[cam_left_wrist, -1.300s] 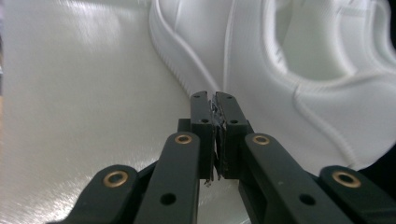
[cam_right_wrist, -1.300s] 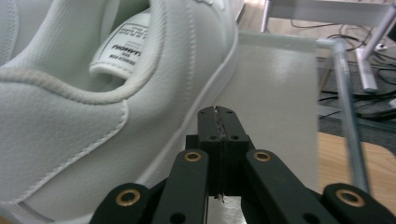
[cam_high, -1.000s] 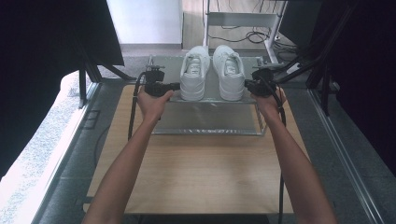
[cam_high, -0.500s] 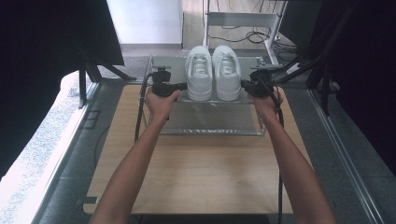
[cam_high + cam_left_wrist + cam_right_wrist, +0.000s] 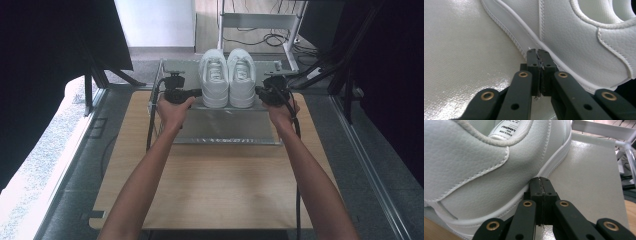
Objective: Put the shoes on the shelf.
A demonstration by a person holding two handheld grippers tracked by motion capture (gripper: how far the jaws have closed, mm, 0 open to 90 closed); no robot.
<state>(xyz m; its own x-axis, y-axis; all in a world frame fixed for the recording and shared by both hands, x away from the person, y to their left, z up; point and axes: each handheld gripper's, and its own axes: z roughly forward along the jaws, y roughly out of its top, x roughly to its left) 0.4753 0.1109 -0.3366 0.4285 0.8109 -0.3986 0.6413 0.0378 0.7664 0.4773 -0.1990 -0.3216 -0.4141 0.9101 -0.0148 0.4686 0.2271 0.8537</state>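
White leather sneakers (image 5: pixel 228 78), a pair side by side at the far edge of the shiny grey tray (image 5: pixel 225 125), high view. Left gripper (image 5: pixel 538 55): jaws closed, empty, tips against the sole. Right gripper (image 5: pixel 539 181): same. Looks like aligning; next, probably back off both.

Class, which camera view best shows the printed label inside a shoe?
The right gripper view: the tongue label is close, its print visible though upside down. The high view shows both white shoes whole but too small; the left gripper view shows a shoe's side.
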